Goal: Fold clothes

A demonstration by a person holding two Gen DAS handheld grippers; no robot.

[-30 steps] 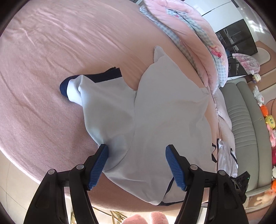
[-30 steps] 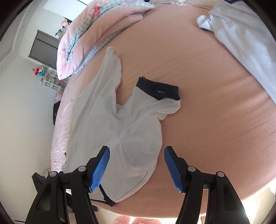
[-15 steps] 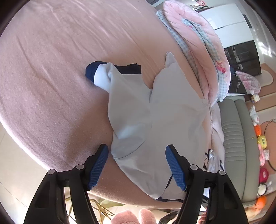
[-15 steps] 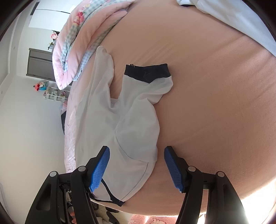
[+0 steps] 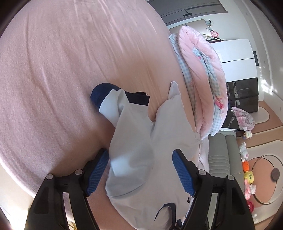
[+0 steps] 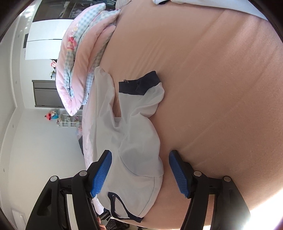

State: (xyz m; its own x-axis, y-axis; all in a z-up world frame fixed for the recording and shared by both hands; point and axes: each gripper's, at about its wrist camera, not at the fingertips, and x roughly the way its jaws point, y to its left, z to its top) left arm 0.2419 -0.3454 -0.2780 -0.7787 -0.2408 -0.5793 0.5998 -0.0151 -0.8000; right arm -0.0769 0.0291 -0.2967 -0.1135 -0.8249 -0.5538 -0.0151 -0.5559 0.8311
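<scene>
A white shirt (image 5: 141, 141) with navy sleeve cuffs (image 5: 106, 92) and navy neck trim lies on the pink bed (image 5: 53, 70), near its edge. My left gripper (image 5: 139, 169) is open, low over the shirt, its blue pads either side of a folded white sleeve. In the right wrist view a second white shirt (image 6: 134, 141) with a navy cuff (image 6: 139, 85) lies on the bed (image 6: 221, 88). My right gripper (image 6: 139, 171) is open and straddles that shirt's shoulder area close to the cloth. Neither gripper holds fabric.
A rolled pink and checked quilt (image 5: 199, 85) lies along the bed's far side, seen too as the quilt (image 6: 84, 58). A grey sofa (image 5: 222, 159) with soft toys stands beyond the bed. More white cloth (image 6: 194, 3) lies at the top of the right view.
Both grippers have dropped lower and closer to the shirts. The cloth now fills the gap between each pair of open fingers. The shirts have bunched slightly.
</scene>
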